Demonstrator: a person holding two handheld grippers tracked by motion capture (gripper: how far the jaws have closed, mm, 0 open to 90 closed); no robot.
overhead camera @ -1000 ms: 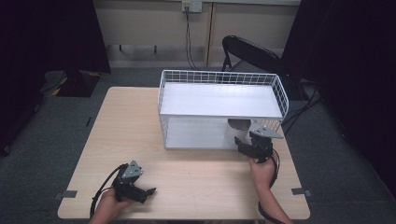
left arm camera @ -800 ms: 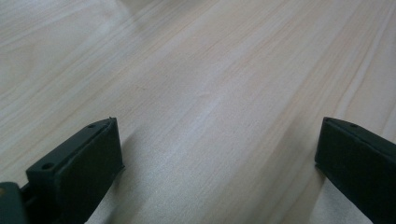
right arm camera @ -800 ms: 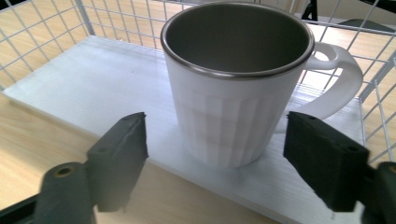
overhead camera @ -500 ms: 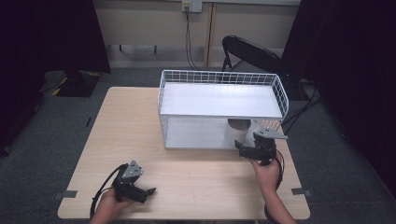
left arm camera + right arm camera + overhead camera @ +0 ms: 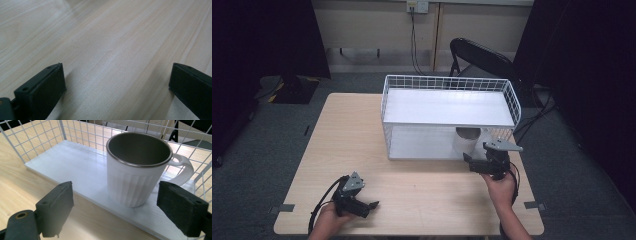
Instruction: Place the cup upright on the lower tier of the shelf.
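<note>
If the right gripper (image 5: 473,163) is pushed in too fast, the white ribbed mug with the shiny metal inside (image 5: 137,170) could be knocked over or shoved deeper into the white wire rack with two flat white shelves (image 5: 450,82), because the mug stands close to the front edge of the bottom shelf and nothing is holding it yet. A jaw could also be bumped against the curved white handle (image 5: 182,169), which is seen at 3 o'clock on the mug in the right gripper view, and the mug would then be turned or tipped. The thin wires at the right end of the rack are close by too, so a jaw could be caught on them. In the high view the mug (image 5: 468,140) is seen on the bottom shelf, near the right end of the rack, with the right gripper just in front of it. The right gripper's jaws are spread wide, wider than the mug, and nothing is touched or held by them. The left gripper (image 5: 371,205) is kept low over the pale wooden table (image 5: 362,130) at about 7 o'clock, well apart from the rack, with its jaws spread wide and nothing between them.
</note>
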